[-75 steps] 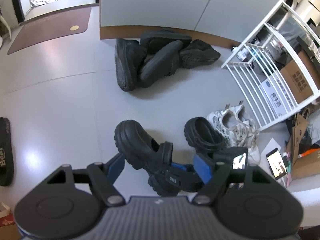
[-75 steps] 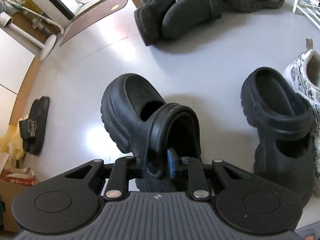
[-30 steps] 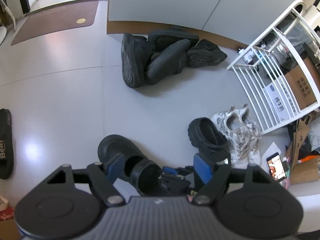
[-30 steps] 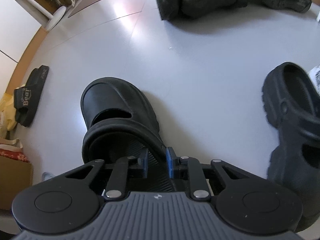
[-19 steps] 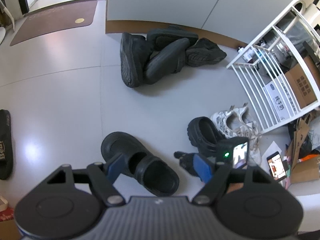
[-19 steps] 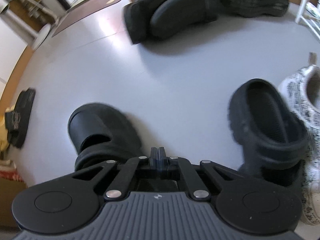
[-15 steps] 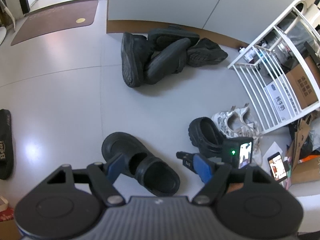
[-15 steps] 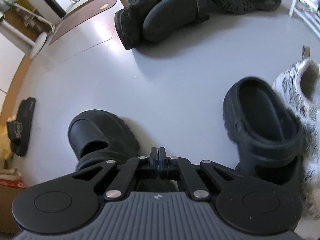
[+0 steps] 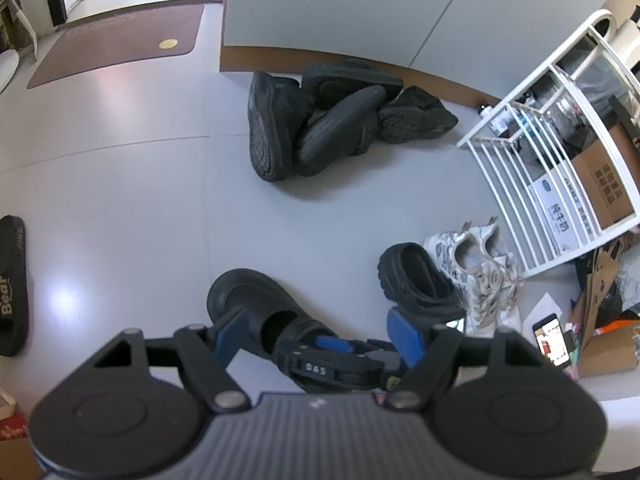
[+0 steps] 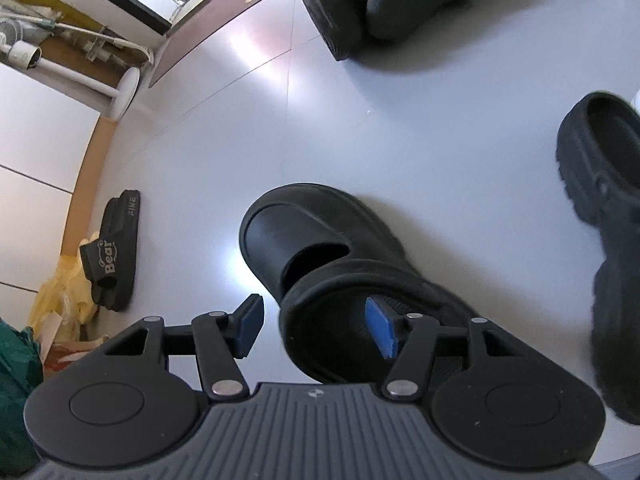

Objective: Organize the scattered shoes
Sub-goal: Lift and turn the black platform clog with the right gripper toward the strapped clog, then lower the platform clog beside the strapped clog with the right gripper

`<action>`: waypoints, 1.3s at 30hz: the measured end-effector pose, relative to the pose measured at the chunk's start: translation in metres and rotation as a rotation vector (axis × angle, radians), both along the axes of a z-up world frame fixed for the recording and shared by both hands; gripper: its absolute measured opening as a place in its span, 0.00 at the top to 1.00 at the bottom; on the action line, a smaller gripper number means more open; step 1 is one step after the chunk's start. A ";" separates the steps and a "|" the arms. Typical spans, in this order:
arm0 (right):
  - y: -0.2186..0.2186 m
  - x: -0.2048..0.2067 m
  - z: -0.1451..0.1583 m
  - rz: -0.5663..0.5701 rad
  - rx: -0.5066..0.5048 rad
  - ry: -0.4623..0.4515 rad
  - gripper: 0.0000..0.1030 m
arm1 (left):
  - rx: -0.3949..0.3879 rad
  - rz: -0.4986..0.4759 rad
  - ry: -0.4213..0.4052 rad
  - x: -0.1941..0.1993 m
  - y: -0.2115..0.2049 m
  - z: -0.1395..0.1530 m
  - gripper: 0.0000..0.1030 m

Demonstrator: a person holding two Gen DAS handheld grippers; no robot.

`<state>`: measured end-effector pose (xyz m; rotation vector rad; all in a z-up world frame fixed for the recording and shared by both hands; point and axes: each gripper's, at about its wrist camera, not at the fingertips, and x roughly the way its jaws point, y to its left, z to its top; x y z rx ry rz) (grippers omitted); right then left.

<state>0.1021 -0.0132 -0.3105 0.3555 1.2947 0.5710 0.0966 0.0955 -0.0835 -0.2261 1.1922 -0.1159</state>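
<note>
The right gripper (image 10: pixel 316 330), jaws spread, straddles the heel strap of a black clog (image 10: pixel 320 236) well left of its mate (image 10: pixel 604 184). Closing on the strap seems called for next.

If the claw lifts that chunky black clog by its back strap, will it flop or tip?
Probably some. The black clog looks like thick moulded rubber, so its body likely stays stiff. The heel strap is thinner and may bend. Held from behind by the right claw, its heavy toe would likely droop.
</note>
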 end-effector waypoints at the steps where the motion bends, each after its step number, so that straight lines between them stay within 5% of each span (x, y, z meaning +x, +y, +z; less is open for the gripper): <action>1: 0.002 0.000 -0.001 0.002 -0.005 -0.005 0.41 | -0.001 0.000 0.000 0.000 0.001 0.000 0.24; 3: 0.005 -0.001 -0.002 0.007 -0.016 -0.014 0.42 | -0.002 0.001 0.000 0.000 0.001 0.000 0.24; 9: 0.016 -0.002 -0.006 0.030 -0.052 -0.046 0.69 | -0.003 -0.003 0.008 0.002 0.000 -0.002 0.24; 15: 0.019 -0.003 0.003 0.094 -0.091 -0.107 0.79 | -0.001 -0.009 0.012 0.004 -0.003 -0.005 0.24; 31: 0.002 0.005 0.021 0.279 -0.173 -0.217 0.80 | -0.005 -0.028 0.006 0.004 -0.013 -0.005 0.24; 36: -0.019 0.007 0.025 0.255 -0.198 -0.210 0.78 | -0.004 -0.033 0.006 0.005 -0.017 -0.006 0.24; 39: -0.026 0.002 0.034 0.157 -0.237 -0.189 0.56 | -0.011 -0.030 0.002 0.005 -0.017 -0.006 0.24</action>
